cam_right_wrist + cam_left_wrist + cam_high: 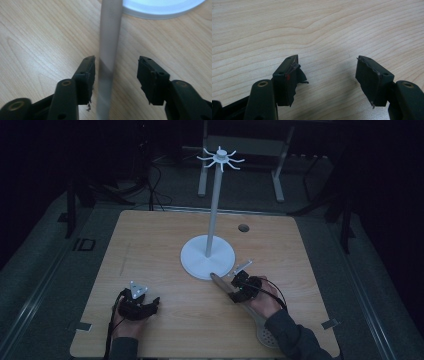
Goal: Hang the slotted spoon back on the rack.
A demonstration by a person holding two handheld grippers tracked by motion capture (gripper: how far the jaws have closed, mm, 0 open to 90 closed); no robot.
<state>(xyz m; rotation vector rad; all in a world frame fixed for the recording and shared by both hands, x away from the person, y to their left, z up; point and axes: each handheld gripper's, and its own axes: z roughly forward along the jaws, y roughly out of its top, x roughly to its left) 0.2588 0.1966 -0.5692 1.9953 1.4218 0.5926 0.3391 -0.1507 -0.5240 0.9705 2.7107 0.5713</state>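
Observation:
A white stand (207, 257) with a round base, a tall pole and a ring of hooks on top stands mid-table. A pale slotted utensil (267, 335) lies on the table at the right, its handle tip almost at the stand's base. My right gripper (234, 287) is over that handle and open. In the right gripper view the handle (108, 37) runs up between the jaws of the right gripper (116, 59), close to the left jaw, with a wide gap to the right jaw. My left gripper (140, 301) rests near the front left. The left gripper (327, 60) stands open over bare wood.
The wooden table (150, 245) has a small round hole (243, 227) at the back right. The stand's base (160, 7) lies just beyond the right gripper's jaws. Dark floor, cables and a metal frame (240, 150) surround the table.

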